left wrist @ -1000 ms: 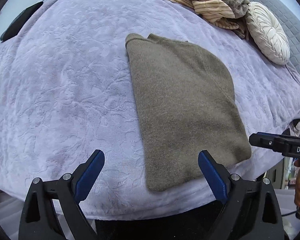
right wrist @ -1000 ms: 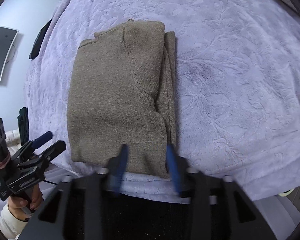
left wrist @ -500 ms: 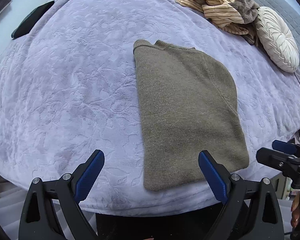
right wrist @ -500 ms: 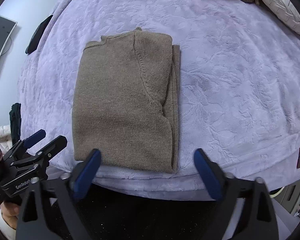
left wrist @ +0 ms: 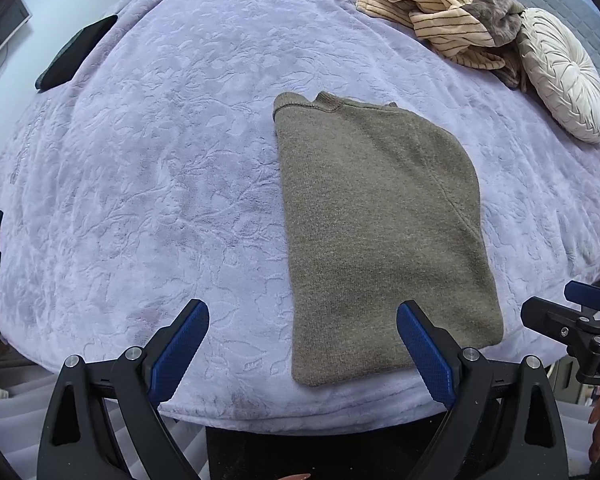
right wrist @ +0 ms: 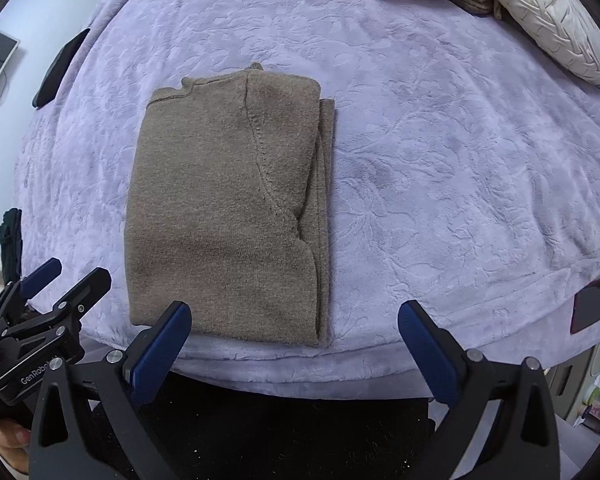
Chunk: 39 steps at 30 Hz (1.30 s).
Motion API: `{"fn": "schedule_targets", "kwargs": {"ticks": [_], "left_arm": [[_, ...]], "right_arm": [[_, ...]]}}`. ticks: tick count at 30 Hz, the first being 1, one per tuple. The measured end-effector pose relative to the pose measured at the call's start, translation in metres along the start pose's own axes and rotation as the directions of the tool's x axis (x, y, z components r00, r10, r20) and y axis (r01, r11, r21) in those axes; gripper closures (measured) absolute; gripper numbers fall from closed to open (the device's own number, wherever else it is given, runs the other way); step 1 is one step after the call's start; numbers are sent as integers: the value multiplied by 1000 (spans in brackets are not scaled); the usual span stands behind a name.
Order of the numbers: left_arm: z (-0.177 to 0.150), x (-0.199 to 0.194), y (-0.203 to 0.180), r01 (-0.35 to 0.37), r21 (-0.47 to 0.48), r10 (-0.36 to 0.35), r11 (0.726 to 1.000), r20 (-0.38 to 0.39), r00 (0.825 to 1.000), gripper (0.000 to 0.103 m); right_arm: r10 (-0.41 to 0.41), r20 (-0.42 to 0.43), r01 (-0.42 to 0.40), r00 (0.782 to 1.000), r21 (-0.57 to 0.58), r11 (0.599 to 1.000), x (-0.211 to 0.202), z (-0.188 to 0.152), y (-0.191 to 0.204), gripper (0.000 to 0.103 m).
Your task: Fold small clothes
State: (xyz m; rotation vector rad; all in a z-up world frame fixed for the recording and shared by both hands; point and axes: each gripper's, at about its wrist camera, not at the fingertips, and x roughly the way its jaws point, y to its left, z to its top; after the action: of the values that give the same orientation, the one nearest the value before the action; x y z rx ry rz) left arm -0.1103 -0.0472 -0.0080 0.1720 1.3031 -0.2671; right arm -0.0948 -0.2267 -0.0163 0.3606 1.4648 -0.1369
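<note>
Now the brown sweater [right wrist: 228, 208], folded lengthwise near the bed's [left wrist: 140, 200] near edge, is released; both the left gripper [left wrist: 302, 354] and right gripper [right wrist: 294, 350] are held wide open and empty. Next, its near hem should be pinched evenly at both corners and carried toward the collar.

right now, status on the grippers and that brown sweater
Left gripper open, empty. Right gripper open, jaws just opened, nothing between them. Brown sweater folded flat on the lilac blanket. Nothing in the way.
</note>
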Motion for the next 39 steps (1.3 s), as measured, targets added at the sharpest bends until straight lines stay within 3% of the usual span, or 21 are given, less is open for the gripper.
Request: {"fn": "schedule_targets", "kwargs": {"ticks": [6, 19, 39], "left_arm": [[1, -3, -5, -56, 12, 56, 998, 1, 998, 8], [1, -4, -11, -32, 9, 32, 999, -15, 999, 8], [1, -5, -11, -31, 22, 31, 999, -14, 999, 8]], "right_arm": [[-27, 11, 27, 1000, 6, 1000, -6, 1, 0, 0], [-82, 52, 85, 995, -51, 995, -17, 2, 15, 0], [-89, 47, 93, 995, -100, 991, -16, 4, 30, 0]]}}
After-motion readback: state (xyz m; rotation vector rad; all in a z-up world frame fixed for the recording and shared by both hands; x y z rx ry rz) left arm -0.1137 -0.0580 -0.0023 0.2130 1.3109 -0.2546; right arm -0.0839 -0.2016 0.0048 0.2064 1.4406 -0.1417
